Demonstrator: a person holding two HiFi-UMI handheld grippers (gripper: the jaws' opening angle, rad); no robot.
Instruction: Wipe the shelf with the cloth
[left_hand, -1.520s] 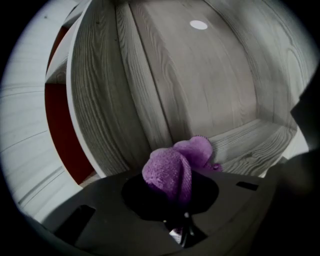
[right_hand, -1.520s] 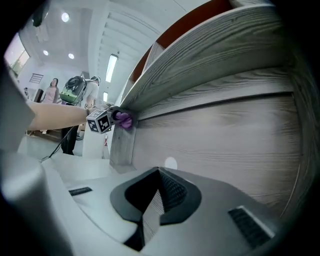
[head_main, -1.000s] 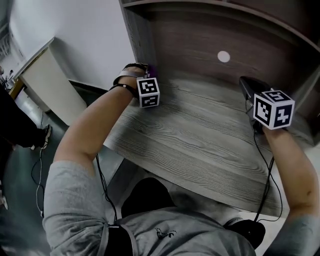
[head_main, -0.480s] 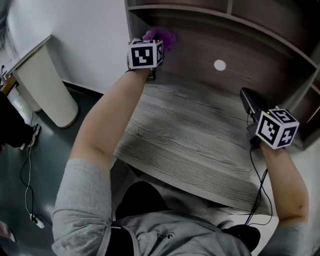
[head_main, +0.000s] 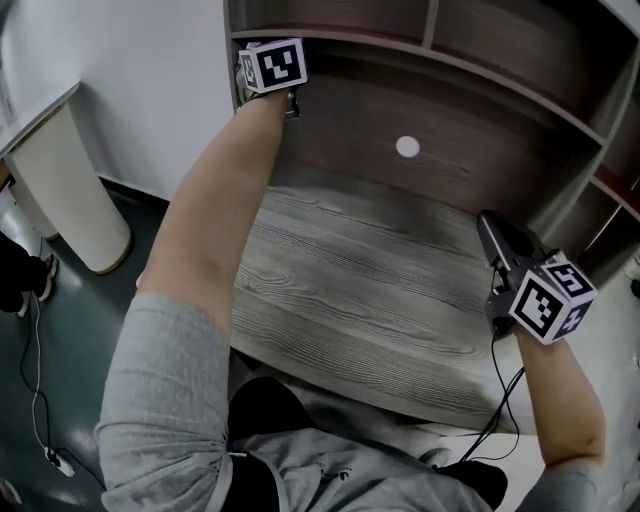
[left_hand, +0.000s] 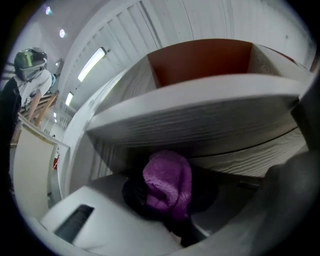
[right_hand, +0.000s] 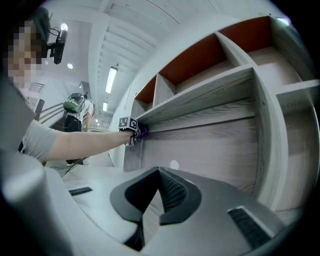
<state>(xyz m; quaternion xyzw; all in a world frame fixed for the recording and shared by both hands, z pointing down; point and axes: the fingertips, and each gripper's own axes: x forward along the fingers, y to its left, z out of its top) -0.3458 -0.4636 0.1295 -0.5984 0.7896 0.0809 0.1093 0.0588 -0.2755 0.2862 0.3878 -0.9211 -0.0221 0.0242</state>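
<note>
My left gripper (left_hand: 169, 202) is shut on a bunched purple cloth (left_hand: 168, 181), just under the front edge of the wooden shelf board (left_hand: 200, 100). In the head view only its marker cube (head_main: 272, 65) shows, raised to the left end of the shelf (head_main: 350, 40); the cloth is hidden behind it there. The right gripper view shows the cloth (right_hand: 143, 131) touching the shelf's underside edge. My right gripper (head_main: 489, 224) hangs low over the right side of the desk top (head_main: 380, 290), jaws shut on nothing, tips together (right_hand: 159, 173).
A grey wood back panel with a white round cap (head_main: 407, 147) stands behind the desk. Upright dividers (head_main: 430, 25) split the shelf unit; more compartments lie at the right (head_main: 610, 190). A white cabinet (head_main: 60, 180) stands on the floor at left. Cables (head_main: 505, 400) trail off the desk's front.
My left gripper has risen from the desk's back left corner up to the shelf's left end, carrying the purple cloth. The right gripper has stayed over the desk's right side.
</note>
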